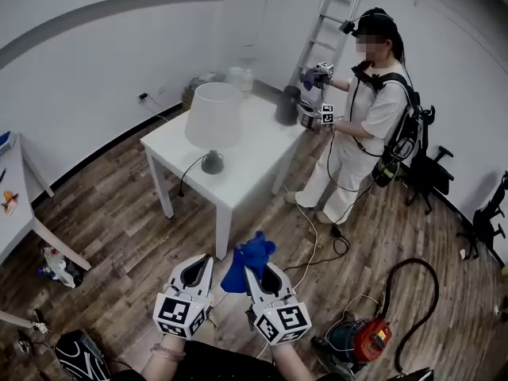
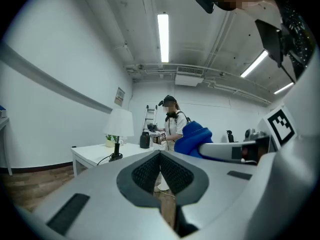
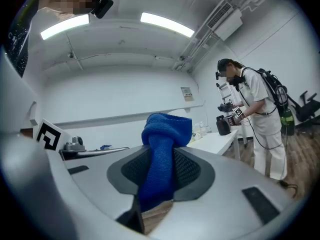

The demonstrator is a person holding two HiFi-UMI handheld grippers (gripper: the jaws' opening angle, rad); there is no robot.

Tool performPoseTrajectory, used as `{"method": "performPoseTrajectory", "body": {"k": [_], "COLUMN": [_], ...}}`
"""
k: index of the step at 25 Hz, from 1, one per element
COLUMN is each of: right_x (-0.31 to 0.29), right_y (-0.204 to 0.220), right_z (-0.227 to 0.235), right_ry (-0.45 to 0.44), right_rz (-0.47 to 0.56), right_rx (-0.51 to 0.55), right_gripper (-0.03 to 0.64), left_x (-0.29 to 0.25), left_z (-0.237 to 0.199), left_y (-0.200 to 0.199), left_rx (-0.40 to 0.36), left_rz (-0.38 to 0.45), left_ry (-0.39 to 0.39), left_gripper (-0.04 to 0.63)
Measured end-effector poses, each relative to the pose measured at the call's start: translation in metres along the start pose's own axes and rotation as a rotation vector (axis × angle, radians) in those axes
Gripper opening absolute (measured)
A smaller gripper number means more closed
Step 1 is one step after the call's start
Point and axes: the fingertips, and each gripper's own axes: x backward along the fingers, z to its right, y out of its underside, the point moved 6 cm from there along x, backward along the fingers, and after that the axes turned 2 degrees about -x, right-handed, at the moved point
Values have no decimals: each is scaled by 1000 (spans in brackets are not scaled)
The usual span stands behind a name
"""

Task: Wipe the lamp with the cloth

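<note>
White walls (image 1: 79, 78), wood floor (image 1: 119, 221), white worktop (image 1: 254, 157), ladder (image 1: 325, 24) in corner; ceiling strip lights (image 2: 163, 36) were on.

White table (image 1: 254, 165) is seen at twelve o'clock, ladder (image 1: 327, 22) propped at one, person in white (image 1: 361, 125) stationed at two, red vacuum cleaner (image 1: 371, 340) parked down at five

Your right gripper (image 1: 258, 280) has a cloth (image 3: 162, 159) of blue knitted fabric, soft and matt, with a fine rough grain. The shells of both grippers are smooth light-grey plastic with a dull finish. The pads (image 2: 145, 174) of your left gripper (image 1: 198, 268) are dark and ribbed and look like rubber. The lamp (image 1: 213, 121) has a white matt shade. The table (image 1: 254, 161) is white, smooth and matt. The floor (image 1: 119, 221) is dark wood planks with a weak shine. The ladder (image 1: 321, 30) looks like bare metal.
</note>
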Motion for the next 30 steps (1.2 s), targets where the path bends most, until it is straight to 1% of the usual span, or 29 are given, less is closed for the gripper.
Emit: {"method": "performPoseTrajectory", "body": {"k": [4,11,17,22,25,27,30], "right_x": [-38,-111,-182,-228,-248,-256,-266], "right_y": [-5,-16,-22,-26,-25,-26,-39], "right_z": [8,22,30,39,42,44,52], "right_ry": [-5,5,-27,-38,-29,-43,-69], "right_rz": [3,8,22,52,57,50,36], "right_rx": [9,32,73,86,92,108,170], "right_gripper": [114,114,114,114,114,114,114], "left_x": [-32,-87,-130,-165,-179,-186,-197], "left_z": [-29,-83,-136,-168,-185,-192,-193], "left_y": [-2,-15,-15,-21,-24,-23,-21], "left_rx": [5,11,24,5,-3,-1,6], "left_rz": [-7,8,6,9,14,9,1], "left_ry": [18,46,56,88,96,97,99], "left_gripper": [8,8,8,8,8,8,8]}}
